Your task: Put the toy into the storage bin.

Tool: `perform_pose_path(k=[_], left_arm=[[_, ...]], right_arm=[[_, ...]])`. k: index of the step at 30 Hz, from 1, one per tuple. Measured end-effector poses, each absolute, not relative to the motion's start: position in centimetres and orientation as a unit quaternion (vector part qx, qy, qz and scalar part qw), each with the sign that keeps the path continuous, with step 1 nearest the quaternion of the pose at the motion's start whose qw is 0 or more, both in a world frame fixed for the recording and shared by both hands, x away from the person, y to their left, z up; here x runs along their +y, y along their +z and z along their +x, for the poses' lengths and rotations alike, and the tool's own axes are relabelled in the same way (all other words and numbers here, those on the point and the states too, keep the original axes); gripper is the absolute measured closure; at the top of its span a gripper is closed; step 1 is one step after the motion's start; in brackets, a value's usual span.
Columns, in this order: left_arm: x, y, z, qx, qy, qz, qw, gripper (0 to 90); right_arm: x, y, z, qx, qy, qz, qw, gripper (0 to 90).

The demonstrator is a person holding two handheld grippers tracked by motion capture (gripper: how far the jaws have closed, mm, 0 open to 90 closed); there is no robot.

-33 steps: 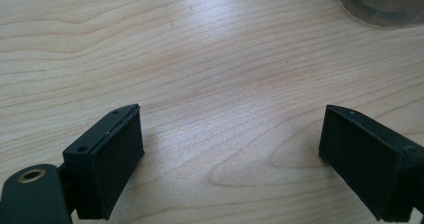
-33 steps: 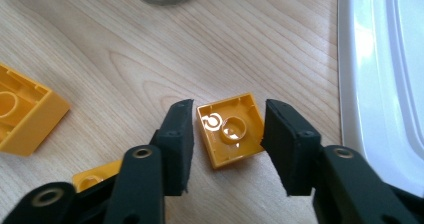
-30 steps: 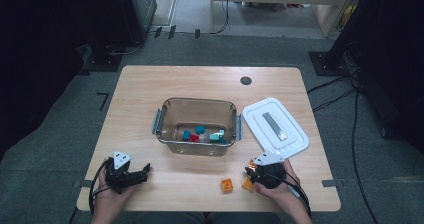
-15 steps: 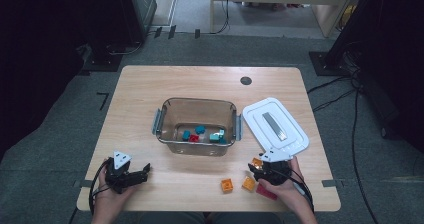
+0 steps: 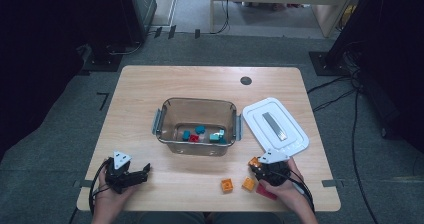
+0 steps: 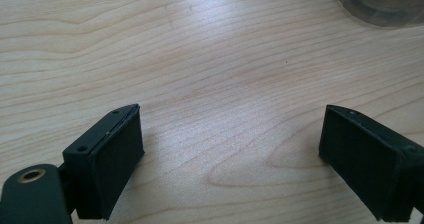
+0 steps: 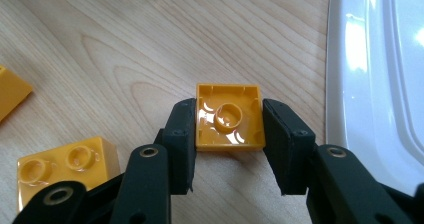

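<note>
At the table's near right edge, just below the white lid (image 5: 275,125), the right gripper (image 7: 229,134) clamps an orange brick (image 7: 229,117) upside down between its jaws, while the left gripper (image 6: 230,154) rests open on bare wood.

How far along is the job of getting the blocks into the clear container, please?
Several blocks already lie in the clear container. The right gripper is shut on an orange block, underside up. Left on the table: two orange blocks and a red block. The left gripper is open. The white lid lies alongside.
</note>
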State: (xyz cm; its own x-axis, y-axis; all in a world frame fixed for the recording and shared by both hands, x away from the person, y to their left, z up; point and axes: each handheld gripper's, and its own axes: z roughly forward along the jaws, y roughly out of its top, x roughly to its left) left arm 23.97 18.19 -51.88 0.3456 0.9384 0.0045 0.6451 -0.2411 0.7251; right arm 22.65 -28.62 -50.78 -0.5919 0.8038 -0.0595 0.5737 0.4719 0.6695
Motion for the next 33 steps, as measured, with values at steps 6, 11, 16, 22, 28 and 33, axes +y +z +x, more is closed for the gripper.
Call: perform_pose_path(k=[6,11,16,22,28,33], left_arm=[[18.2,-51.9,24.0,0.525,0.227,0.754,0.323,10.4],[18.2,-51.9,24.0,0.525,0.227,0.754,0.323,10.4],[18.2,-51.9,24.0,0.525,0.227,0.754,0.323,10.4],[18.2,-51.9,24.0,0.525,0.227,0.754,0.323,10.4],[18.2,-51.9,24.0,0.525,0.227,0.754,0.323,10.4],[18.1,-51.9,24.0,0.525,0.228,0.753,0.324,10.0]], right_arm=[[-28.8,-50.0,22.6,0.829,0.322,0.422,0.178,60.1],[-29.1,-48.8,22.7,0.815,0.344,0.431,0.176,60.1],[-29.2,-46.8,23.1,0.802,0.369,0.436,0.176,60.1],[-28.9,-44.3,23.6,0.793,0.387,0.434,0.182,60.1],[-28.8,-41.7,24.4,0.785,0.394,0.438,0.192,60.1],[-28.1,-39.6,25.3,0.784,0.401,0.433,0.192,60.1]])
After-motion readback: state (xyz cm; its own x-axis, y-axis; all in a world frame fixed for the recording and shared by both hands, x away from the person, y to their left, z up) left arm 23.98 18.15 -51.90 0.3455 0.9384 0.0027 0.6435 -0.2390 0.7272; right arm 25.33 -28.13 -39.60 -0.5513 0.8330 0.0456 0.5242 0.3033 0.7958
